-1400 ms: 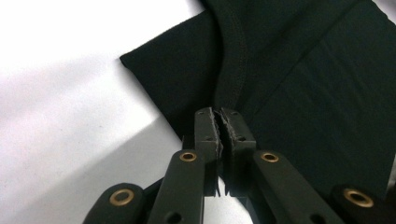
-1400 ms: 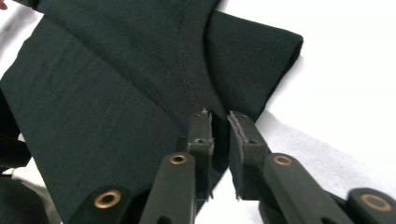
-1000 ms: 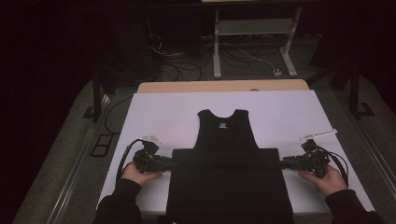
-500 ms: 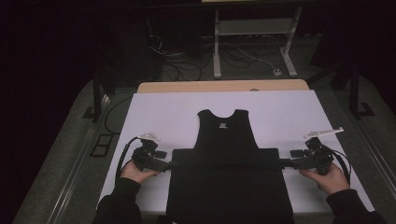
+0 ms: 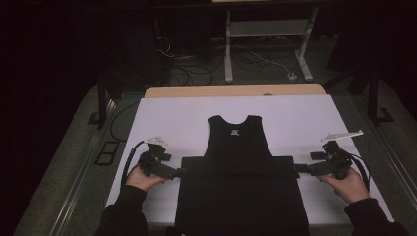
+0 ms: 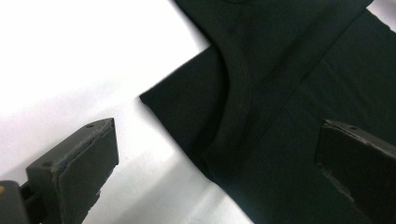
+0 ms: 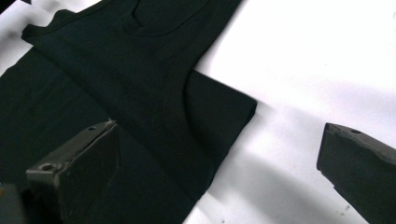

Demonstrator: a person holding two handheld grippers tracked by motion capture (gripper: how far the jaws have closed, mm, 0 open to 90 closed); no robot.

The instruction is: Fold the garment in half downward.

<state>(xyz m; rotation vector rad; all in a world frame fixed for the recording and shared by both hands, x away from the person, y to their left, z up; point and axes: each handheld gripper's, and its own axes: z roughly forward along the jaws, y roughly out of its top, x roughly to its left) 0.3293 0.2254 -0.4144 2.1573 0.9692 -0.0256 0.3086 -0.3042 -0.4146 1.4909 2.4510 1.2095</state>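
Observation:
A black sleeveless top (image 5: 239, 142) lies flat on the white table cover (image 5: 196, 118), neck toward the far side. Its lower part is folded up into a wide band across the middle. My left gripper (image 5: 181, 172) sits at the band's left corner and my right gripper (image 5: 298, 168) at its right corner. Both pairs of jaws have just been opening and now stand wide. In the left gripper view the left gripper (image 6: 217, 135) hangs over the top (image 6: 280, 70) without pressing it. In the right gripper view the right gripper (image 7: 219, 133) straddles the corner of the top (image 7: 116, 60) the same way.
A wooden table edge (image 5: 236, 90) shows beyond the white cover. Behind it, on the dark floor, are cables and a white desk frame (image 5: 265, 29). Bare white cover lies to the left and right of the garment.
Both grippers' jaws have opened and let go of the folded band's corners. The fabric stays flat where it was, and the hands have hardly moved.

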